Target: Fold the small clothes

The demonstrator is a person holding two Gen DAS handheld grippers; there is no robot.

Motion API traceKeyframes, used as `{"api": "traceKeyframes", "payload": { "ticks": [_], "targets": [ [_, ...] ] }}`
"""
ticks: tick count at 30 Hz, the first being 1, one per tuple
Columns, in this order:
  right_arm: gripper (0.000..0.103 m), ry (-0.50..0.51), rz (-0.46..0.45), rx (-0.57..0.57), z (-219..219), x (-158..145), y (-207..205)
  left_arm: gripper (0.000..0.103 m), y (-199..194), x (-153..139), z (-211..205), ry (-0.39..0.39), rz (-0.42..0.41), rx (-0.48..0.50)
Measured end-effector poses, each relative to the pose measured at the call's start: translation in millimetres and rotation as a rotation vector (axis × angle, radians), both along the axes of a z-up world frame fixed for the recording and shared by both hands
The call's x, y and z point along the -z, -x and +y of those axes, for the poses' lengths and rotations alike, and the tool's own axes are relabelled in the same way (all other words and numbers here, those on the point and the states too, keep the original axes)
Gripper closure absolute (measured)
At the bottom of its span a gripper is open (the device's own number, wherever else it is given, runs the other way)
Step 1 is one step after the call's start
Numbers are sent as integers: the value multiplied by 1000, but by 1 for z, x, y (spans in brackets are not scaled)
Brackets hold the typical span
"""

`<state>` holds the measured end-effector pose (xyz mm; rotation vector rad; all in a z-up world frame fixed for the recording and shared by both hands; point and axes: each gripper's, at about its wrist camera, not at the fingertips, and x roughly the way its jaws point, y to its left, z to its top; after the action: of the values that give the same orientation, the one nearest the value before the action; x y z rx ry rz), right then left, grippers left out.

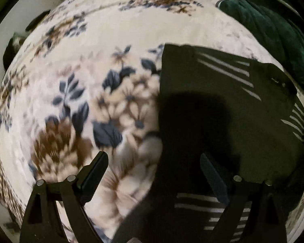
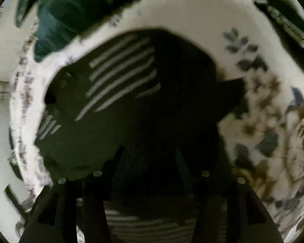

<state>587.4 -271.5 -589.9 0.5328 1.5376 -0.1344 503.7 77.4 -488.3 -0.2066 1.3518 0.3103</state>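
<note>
Two grippers are pointed down, both with jaws apart and nothing clamped: left gripper (image 1: 154, 162) at the garment's edge, right gripper (image 2: 149, 156) above its middle. One dark striped garment (image 1: 223, 105) lies partly folded on the floral blanket (image 1: 81, 81). Judged: between folds; an edge must be regrasped next. One green cloth (image 1: 273, 30) lies beyond.

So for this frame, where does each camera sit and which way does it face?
Left wrist: on the left claw, facing steeply down at the floral bedspread and the edge of a dark white-striped garment; both fingers show, spread apart.
Right wrist: on the right claw, facing down over the garment; its fingers show dimly, apart.
Shared: garment, bedspread, dark green fabric.
</note>
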Motion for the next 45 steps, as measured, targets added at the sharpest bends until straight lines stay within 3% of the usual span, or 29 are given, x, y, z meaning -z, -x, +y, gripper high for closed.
{"api": "traceKeyframes", "payload": {
  "ticks": [1, 2, 3, 9, 15, 17, 19, 22, 24, 26, 27, 29, 30, 33, 34, 36, 37, 38, 41, 42, 44, 45],
  "targets": [
    [51, 41, 22, 8, 6, 13, -2, 10, 3, 3, 0, 16, 8, -21],
    [60, 63, 22, 4, 9, 17, -2, 10, 4, 5, -1, 33, 15, -29],
    [99, 103, 15, 4, 11, 17, 0, 10, 6, 6, -2, 41, 27, -36],
    [101, 117, -73, 42, -10, -24, 50, 10, 16, 5, 1, 120, 29, -71],
    [99, 42, 56, -19, -28, -13, 78, 11, 21, 11, 9, 261, 45, -136],
    [90, -25, 69, 33, -43, -15, 87, 11, 21, 11, 9, 263, 40, -134],
    [54, -63, 21, 120, -63, -28, 97, 11, 22, 10, 5, 260, 32, -132],
    [50, -104, -79, 278, -92, -45, 103, 11, 15, 9, 5, 242, 15, -130],
    [44, -113, -98, 310, -101, -44, 96, 11, 5, 6, 0, 205, 0, -109],
    [43, -79, -76, 314, -101, -34, 79, 11, -9, 8, -8, 159, -6, -67],
    [45, -50, -64, 300, -100, -28, 71, 11, -11, 10, -9, 139, -5, -52],
    [82, 46, 1, 254, -91, -17, 61, 11, -18, 12, -13, 84, 3, -16],
    [99, 45, -12, 246, -91, -18, 60, 11, -20, 11, -14, 71, 1, -1],
    [98, 127, -19, 144, -80, -22, 62, 11, -18, 5, -17, 67, -10, 21],
    [94, 133, 6, 128, -80, -20, 67, 11, -13, 3, -17, 93, -7, 14],
    [83, 82, 21, 156, -87, -19, 79, 11, -2, 0, -20, 134, -4, 17],
    [67, 28, 6, 181, -91, -22, 87, 11, 3, 0, -21, 152, 1, 14],
    [60, -10, -3, 213, -94, -25, 95, 11, 5, -1, -20, 172, 1, 5],
    [57, -36, -49, 274, -103, -34, 113, 11, 8, 6, -11, 248, -5, -71],
    [58, -34, -60, 284, -105, -34, 115, 11, 6, 12, -7, 251, 0, -92],
    [101, -28, -94, 306, -104, -32, 111, 11, -1, 22, -6, 245, 3, -131],
    [103, -8, -90, 296, -103, -33, 108, 11, -5, 30, 0, 232, 9, -150]
  ]
}}
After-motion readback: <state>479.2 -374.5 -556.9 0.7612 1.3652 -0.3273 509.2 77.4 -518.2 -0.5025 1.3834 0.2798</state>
